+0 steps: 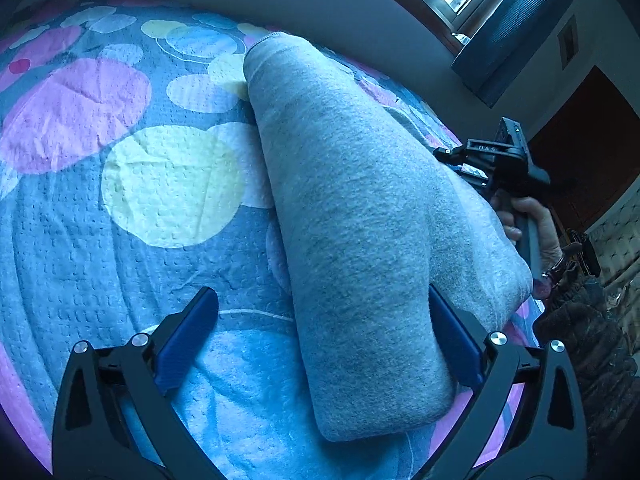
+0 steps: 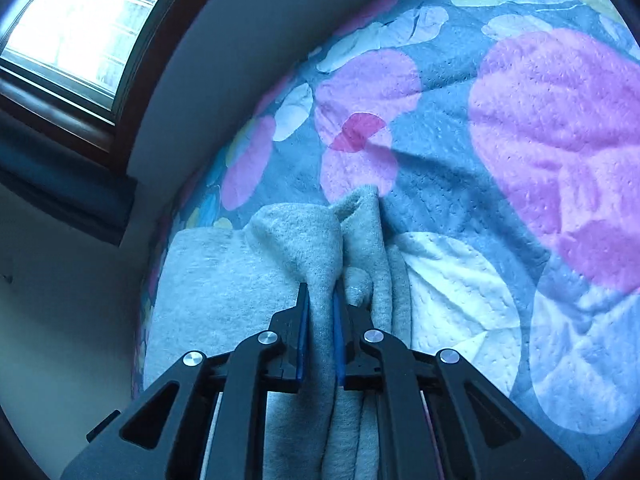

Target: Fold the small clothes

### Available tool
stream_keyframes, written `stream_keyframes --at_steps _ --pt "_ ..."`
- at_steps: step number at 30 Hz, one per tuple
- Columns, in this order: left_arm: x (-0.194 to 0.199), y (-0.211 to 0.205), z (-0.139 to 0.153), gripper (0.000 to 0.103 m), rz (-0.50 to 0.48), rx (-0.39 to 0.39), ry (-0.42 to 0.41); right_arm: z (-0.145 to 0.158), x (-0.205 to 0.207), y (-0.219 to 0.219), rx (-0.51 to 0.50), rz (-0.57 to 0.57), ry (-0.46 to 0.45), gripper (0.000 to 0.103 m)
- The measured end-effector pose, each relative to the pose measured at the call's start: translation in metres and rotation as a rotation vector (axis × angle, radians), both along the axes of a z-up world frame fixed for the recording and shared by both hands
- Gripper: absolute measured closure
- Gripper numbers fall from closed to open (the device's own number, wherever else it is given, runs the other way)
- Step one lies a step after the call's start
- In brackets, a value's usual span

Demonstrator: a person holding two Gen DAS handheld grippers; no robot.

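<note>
Only one marking shows — small pale characters on the black top of the right gripper (image 1: 490, 152), seen from the left wrist view beyond the far right edge of the bed. They are too small and blurred to read. Nothing else carries legible text, labels, brands or numbers.

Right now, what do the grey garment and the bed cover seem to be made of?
Grey garment: looks like soft fleece or sweatshirt knit, matte, with a fuzzy heathered nap; the exact fibre is unclear.
Bed cover: seems a quilted or waffle-textured woven fabric, matte, with small puckered dimples and printed coloured circles.
</note>
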State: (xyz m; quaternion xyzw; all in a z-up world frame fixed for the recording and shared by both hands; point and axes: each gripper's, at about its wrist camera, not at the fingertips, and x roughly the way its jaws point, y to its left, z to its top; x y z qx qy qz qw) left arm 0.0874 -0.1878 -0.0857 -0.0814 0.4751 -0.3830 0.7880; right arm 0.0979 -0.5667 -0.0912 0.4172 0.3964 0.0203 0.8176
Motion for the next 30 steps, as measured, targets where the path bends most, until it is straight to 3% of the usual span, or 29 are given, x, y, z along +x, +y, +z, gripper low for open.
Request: stream_keyframes --at_steps 4,8,9,10,12,17,20,22,24,27,30 --pt "0.001 -0.001 0.002 0.002 -0.001 0.005 -0.001 0.011 -0.011 -0.001 0.044 -0.012 -0.026 0.089" --pt "0.002 -0.002 0.001 0.002 -0.001 0.010 0.002 0.051 -0.044 0.012 -0.033 -0.028 -0.080 0.086" --pt "0.003 -0.002 0.001 0.002 0.000 0.010 0.005 0.061 -0.055 0.018 -0.035 -0.019 -0.111 0.079" --pt "0.002 -0.002 0.001 0.002 0.000 0.011 0.005 0.072 -0.070 0.027 -0.037 -0.006 -0.146 0.063" --pt "0.002 -0.002 0.002 0.002 0.000 0.012 0.001 0.083 -0.094 0.045 -0.039 0.015 -0.177 0.044" --pt "0.002 -0.002 0.002 0.002 0.002 0.016 0.000 0.065 -0.148 0.080 0.045 0.065 -0.181 0.043" --pt "0.000 -0.002 0.001 0.002 0.005 0.019 -0.003 0.039 -0.160 0.087 0.054 0.049 -0.106 0.043" --pt "0.000 -0.003 0.001 0.002 0.000 0.023 -0.004 0.017 -0.161 0.083 0.069 0.035 -0.058 0.050" --pt "-0.001 -0.005 -0.001 0.002 -0.008 0.033 -0.014 0.003 -0.159 0.078 0.083 0.031 -0.057 0.058" --pt "0.001 -0.004 -0.002 0.002 -0.010 0.025 -0.009 -0.005 -0.161 0.072 0.143 0.024 -0.089 0.058" --pt "0.002 -0.004 -0.002 0.002 -0.012 0.024 -0.014 -0.003 -0.165 0.072 0.127 0.030 -0.095 0.058"
